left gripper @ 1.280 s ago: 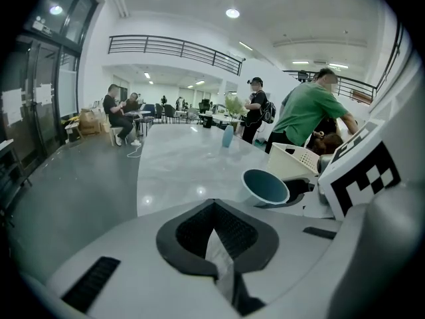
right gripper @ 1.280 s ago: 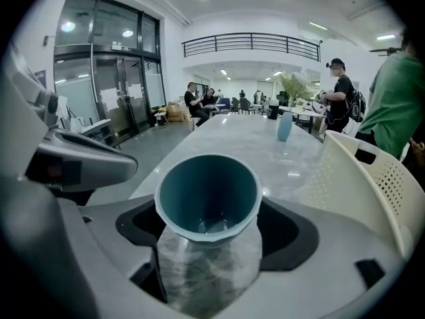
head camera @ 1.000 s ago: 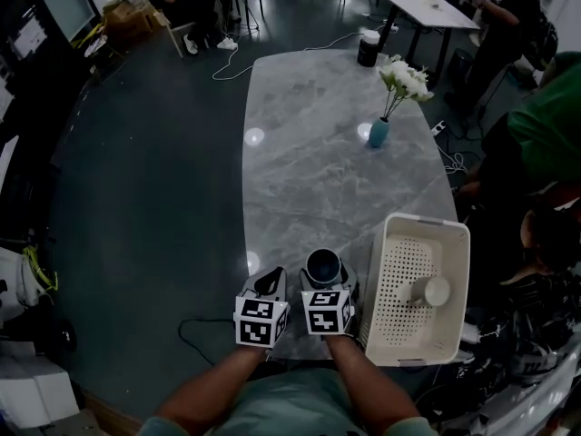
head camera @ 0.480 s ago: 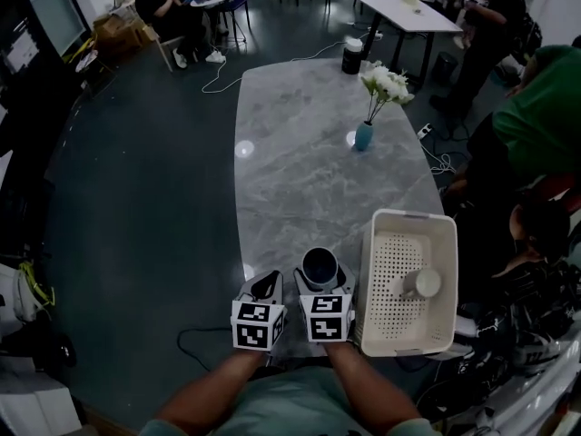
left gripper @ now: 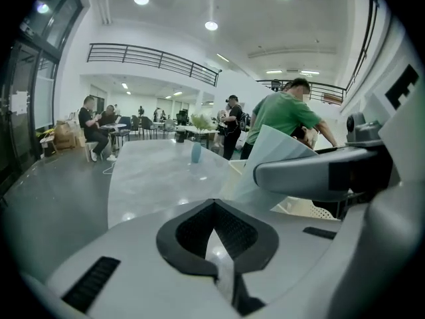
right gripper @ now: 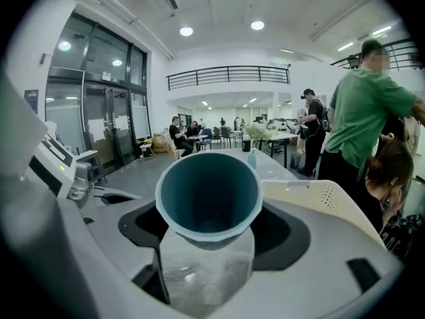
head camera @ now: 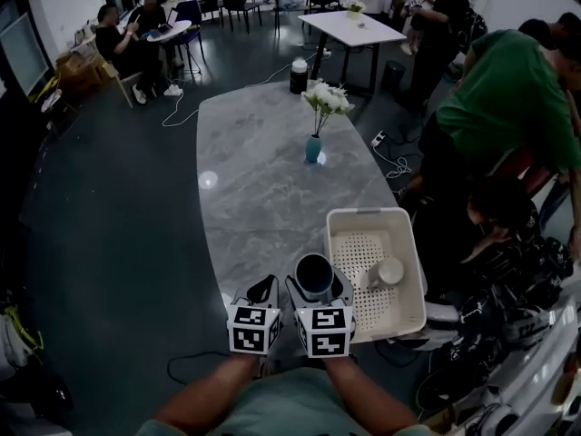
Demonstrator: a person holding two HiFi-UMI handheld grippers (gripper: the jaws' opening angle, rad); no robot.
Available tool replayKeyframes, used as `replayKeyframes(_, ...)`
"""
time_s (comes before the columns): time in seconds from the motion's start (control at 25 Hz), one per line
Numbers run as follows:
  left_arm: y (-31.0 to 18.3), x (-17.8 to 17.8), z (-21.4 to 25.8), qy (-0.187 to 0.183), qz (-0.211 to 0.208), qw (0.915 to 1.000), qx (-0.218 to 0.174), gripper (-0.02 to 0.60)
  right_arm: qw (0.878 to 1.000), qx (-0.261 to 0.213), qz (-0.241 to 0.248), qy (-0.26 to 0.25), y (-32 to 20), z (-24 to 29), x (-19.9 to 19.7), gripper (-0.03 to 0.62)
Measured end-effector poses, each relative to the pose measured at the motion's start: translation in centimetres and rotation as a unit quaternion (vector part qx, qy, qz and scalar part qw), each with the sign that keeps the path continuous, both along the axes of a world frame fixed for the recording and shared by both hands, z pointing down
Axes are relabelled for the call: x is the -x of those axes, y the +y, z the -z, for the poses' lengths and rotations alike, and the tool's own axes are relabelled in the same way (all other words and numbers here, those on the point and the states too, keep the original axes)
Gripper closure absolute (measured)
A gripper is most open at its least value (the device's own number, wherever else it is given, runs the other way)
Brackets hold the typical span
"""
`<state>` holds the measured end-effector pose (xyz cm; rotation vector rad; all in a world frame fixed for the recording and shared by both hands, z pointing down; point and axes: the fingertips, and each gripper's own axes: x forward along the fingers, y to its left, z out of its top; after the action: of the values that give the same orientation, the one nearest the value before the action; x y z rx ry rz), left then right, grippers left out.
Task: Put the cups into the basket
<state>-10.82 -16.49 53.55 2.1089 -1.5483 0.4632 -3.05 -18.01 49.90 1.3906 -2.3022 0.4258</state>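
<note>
A dark teal cup (head camera: 314,273) (right gripper: 208,195) stands upright between the jaws of my right gripper (head camera: 318,291), which is shut on it just above the near end of the grey marble table (head camera: 263,189). A white perforated basket (head camera: 406,284) (right gripper: 319,198) lies right of that cup, with a pale cup (head camera: 388,272) on its side inside. My left gripper (head camera: 264,292) (left gripper: 216,271) hovers beside the right one, its jaws closed with nothing between them.
A blue vase of white flowers (head camera: 315,143) stands mid-table and a dark cylinder (head camera: 299,75) at the far end. People (head camera: 495,107) stand and crouch close to the table's right side. Another table (head camera: 359,30) and seated people (head camera: 127,48) are farther back.
The head view has tilted up, showing more of the room. Both grippers stay together at the table's near end, the right one still holding the teal cup next to the basket.
</note>
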Motion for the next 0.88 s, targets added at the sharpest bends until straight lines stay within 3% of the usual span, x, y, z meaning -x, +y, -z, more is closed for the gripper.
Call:
replayKeyframes(0.4, -0.9, -6.6, 1.8, -0.003, -0.059, 0.9979, -0.027, 0.578, 0.999, -0.014, -0.052, 0.002, 1.1, 1.6, -6.6, 0.214)
replayKeyframes(0.88, -2.7, -11.0, 1.9, -0.009, -0.069, 0.9971, -0.032, 0.578, 0.997, 0.009, -0.080, 0.017, -0.7, -1.2, -12.7, 0.214)
